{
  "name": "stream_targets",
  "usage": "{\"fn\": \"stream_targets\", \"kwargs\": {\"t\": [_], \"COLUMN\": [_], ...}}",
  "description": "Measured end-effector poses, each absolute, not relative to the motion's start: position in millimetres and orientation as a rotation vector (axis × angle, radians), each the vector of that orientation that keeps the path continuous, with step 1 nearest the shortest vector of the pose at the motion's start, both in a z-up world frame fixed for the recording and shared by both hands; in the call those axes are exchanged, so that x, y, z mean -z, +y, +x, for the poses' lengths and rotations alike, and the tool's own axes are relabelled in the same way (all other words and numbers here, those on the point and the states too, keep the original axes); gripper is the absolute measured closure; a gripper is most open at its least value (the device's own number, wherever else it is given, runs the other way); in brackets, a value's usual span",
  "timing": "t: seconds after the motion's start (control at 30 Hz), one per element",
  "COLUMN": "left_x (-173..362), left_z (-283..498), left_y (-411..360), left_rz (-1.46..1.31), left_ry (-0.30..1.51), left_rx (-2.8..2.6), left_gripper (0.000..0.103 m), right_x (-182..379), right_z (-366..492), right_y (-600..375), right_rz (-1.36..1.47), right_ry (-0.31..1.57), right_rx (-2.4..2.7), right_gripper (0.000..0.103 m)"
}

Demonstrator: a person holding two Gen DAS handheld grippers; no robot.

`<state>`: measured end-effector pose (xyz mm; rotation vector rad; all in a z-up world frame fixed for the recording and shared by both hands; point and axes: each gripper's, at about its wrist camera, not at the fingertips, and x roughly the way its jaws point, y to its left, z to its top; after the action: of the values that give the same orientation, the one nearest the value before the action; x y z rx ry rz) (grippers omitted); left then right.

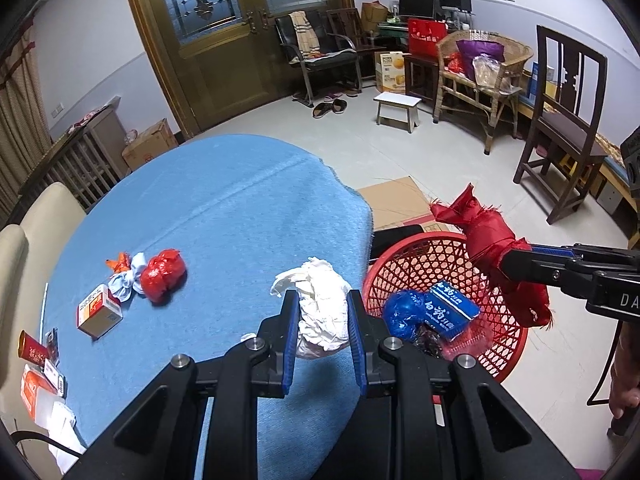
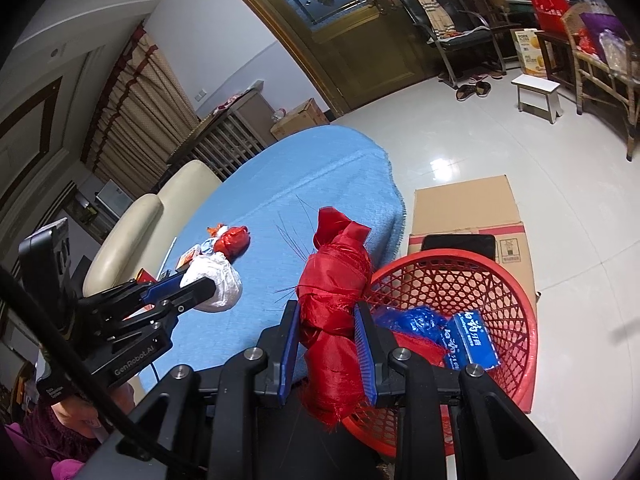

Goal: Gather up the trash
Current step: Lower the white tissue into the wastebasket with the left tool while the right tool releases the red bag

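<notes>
Both tongs loaded at the red basket

Left tongs (image 1: 322, 312) clamped on a crumpled white paper wad (image 1: 320, 312), held over the edge of the blue-clothed bench (image 1: 224, 216), just beside the red basket (image 1: 508, 356). Right tongs (image 2: 328, 344) clamped on a knotted red cloth bundle (image 2: 336, 280), hanging over the basket's near rim. Same bundle seen from the left wrist, above the basket's far side, pinched by the right tongs (image 1: 506, 260) reaching in from the right.

Inside the basket: a blue crumpled bag (image 1: 404, 312) touching a blue box with white lettering (image 1: 454, 306). Basket down on the floor beside the bench, next to a flattened cardboard box (image 2: 468, 208).

Left on the bench, well apart from the basket: a red plastic ball (image 1: 164, 274) touching a white knotted scrap (image 1: 128, 280), with an orange scrap (image 1: 118, 262) just behind; a small carton (image 1: 98, 312) near them; more packets (image 1: 38, 364) at the near left edge
</notes>
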<state>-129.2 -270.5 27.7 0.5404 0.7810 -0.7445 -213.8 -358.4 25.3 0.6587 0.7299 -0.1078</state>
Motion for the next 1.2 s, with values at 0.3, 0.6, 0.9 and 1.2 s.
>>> {"fn": "stream_targets", "kwargs": {"t": [0.3, 0.6, 0.9, 1.2], "left_x": [-23.6, -16.8, -7.4, 2.7], "left_z": [-134.3, -134.9, -135.2, -136.0], "left_y": [-278.1, -283.8, -290.1, -299.6], "left_rz": [0.559, 0.567, 0.567, 0.553], "left_ry": [0.788, 0.812, 0.848, 0.902], "left_rx": [0.759, 0.781, 0.812, 0.877], "left_gripper": [0.078, 0.078, 0.078, 0.078], "right_x": [-22.9, -20.4, -13.0, -0.3], "right_z": [-217.2, -216.0, -216.6, -217.5], "right_y": [-363.7, -366.5, -373.0, -378.4], "right_rz": [0.668, 0.683, 0.709, 0.742], "right_ry": [0.733, 0.743, 0.758, 0.782], "right_rx": [0.119, 0.127, 0.140, 0.148], "right_gripper": [0.074, 0.074, 0.074, 0.074]}}
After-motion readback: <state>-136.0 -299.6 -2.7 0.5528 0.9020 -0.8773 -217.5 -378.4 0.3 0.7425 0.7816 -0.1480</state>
